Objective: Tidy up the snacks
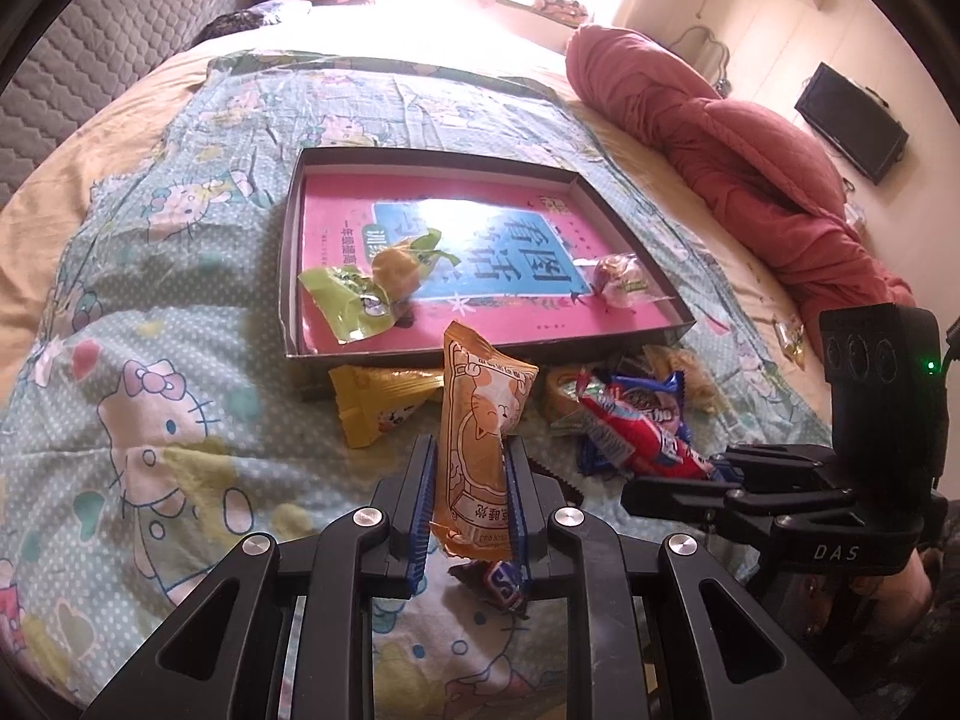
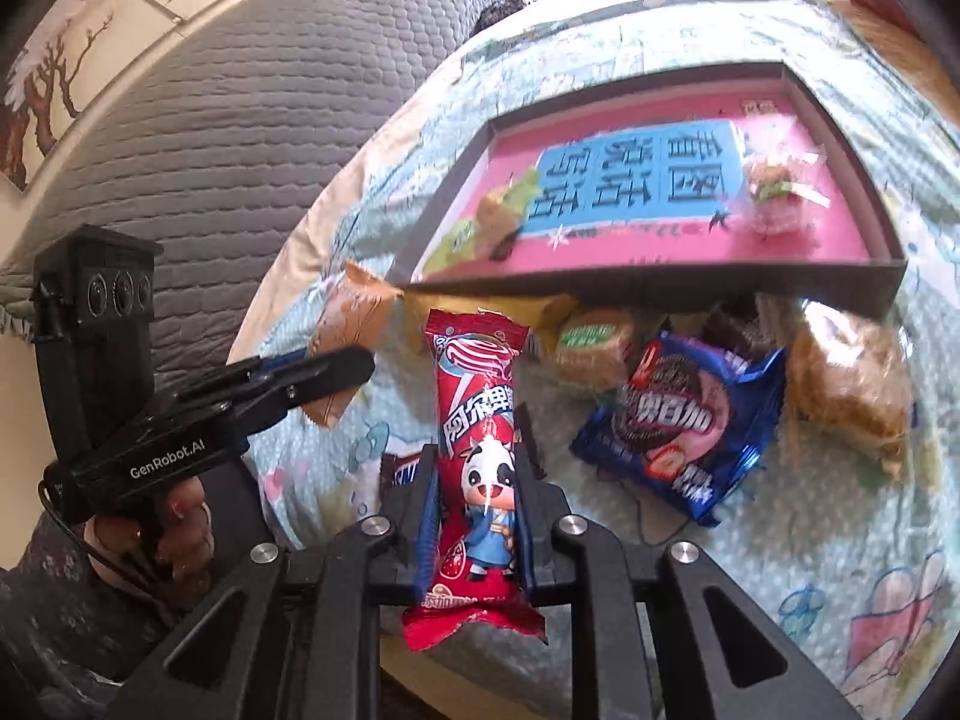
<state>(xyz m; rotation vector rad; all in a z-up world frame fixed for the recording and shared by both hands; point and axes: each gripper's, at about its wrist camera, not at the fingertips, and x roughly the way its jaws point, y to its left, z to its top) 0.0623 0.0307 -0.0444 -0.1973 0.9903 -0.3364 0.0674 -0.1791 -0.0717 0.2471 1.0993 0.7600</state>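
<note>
Clamping an orange cat-print snack packet (image 1: 480, 438) between its blue-padded fingers, the left hand-held gripper (image 1: 471, 450) holds it upright above the cartoon-print bedsheet (image 1: 150, 360), the packet's far end pointing toward the box. Under this gripper, close to the camera, lies a small dark wrapped bar (image 1: 498, 582) on the sheet. The right hand-held gripper (image 2: 474, 462) is closed on a red cow-print packet (image 2: 477, 450), held lengthwise between its fingers, with the crimped near end sticking out behind them.

Just beyond both grippers, a loose pile of snacks rests on the sheet against the near wall of the box: a yellow packet (image 1: 378, 408), a small round cake in clear wrap (image 2: 594, 348), a blue cookie packet (image 2: 684, 414) and, at the right end, a clear-wrapped brown pastry (image 2: 846, 384).

Farther on sits the shallow dark-walled box (image 1: 288, 252), with a pink and blue printed book cover (image 1: 540, 312) lying flat inside. Two snacks lie in it: a green-wrapped one (image 1: 360, 288) at the near left, and a clear-wrapped round one (image 1: 618, 276) toward the right.

Beyond the box, a red quilt (image 1: 720, 138) is bunched at the far right of the bed, and a grey quilted headboard (image 2: 228, 120) rises at the left.
</note>
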